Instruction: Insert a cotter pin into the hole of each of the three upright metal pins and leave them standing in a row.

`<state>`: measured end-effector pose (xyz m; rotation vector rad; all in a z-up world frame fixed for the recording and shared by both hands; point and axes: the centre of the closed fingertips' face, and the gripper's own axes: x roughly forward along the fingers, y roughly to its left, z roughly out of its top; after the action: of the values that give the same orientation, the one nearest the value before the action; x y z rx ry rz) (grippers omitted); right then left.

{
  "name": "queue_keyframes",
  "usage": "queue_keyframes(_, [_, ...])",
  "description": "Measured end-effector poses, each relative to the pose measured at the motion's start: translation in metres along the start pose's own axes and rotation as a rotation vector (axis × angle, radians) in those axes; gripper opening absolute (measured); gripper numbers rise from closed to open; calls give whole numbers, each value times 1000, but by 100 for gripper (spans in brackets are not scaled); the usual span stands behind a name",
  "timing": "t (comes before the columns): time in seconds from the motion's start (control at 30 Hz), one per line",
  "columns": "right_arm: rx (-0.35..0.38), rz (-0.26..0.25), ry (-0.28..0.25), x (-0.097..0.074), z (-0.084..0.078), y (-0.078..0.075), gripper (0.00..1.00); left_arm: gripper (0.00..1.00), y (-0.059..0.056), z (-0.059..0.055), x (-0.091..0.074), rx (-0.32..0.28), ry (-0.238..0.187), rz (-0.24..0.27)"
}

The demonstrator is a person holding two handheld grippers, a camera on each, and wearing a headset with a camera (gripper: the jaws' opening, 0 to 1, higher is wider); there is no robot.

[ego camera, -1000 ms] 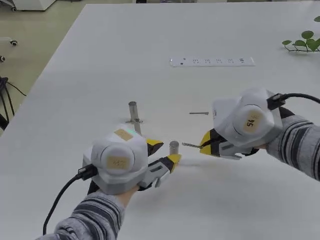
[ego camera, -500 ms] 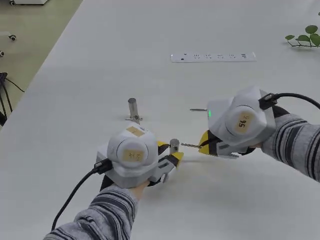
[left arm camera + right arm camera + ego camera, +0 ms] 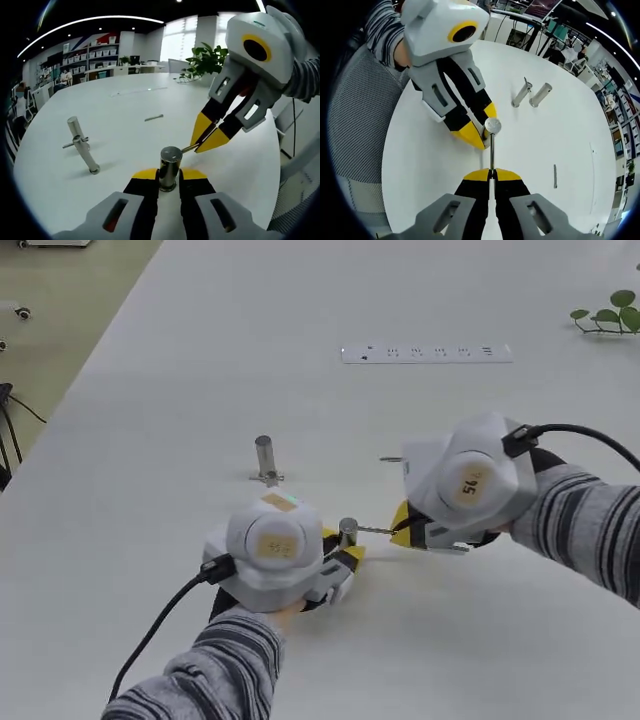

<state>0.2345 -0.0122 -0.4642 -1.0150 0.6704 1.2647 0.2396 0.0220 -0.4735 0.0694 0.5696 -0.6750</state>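
Both jaws pinch: left gripper (image 3: 169, 176) clamps an upright metal pin (image 3: 170, 161), right gripper (image 3: 491, 174) nips a cotter pin (image 3: 491, 149).

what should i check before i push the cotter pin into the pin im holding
1. The metal pin is clamped upright between the left gripper fingers: ok.
2. The cotter pin is gripped by the right gripper and sticks straight out: ok.
3. The cotter pin tip sits at the metal pin's upper side: ok.
4. The tip is lined up with the hole: cannot tell, the hole is not visible.
5. The finished pin stands well away from both grippers: ok.
6. A spare cotter pin lies on the table for later: ok.
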Motion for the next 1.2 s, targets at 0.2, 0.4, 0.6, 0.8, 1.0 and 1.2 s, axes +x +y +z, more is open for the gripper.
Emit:
queue_keyframes(0.2, [-29, 0, 5, -5, 3, 1, 0, 10, 1, 0, 0, 6, 0, 5])
queue_keyframes(0.4, [-30, -4, -16, -7, 6, 1, 0, 10, 1, -1, 1, 9, -2, 10])
queue_keyframes(0.6, [-20, 0, -48, -8, 13, 2, 0, 10, 1, -1, 1, 15, -8, 16])
queue_keyframes(0.8, [-12, 0, -73, -7, 18, 2, 0, 10, 1, -1, 2, 13, -20, 30])
queue_keyframes(1.0, [-14, -3, -78, -6, 21, 1, 0, 10, 1, -1, 2, 4, -22, 34])
queue_keyframes(1.2, [-9, -2, -87, -3, 26, 1, 0, 10, 1, -2, 2, 4, -22, 35])
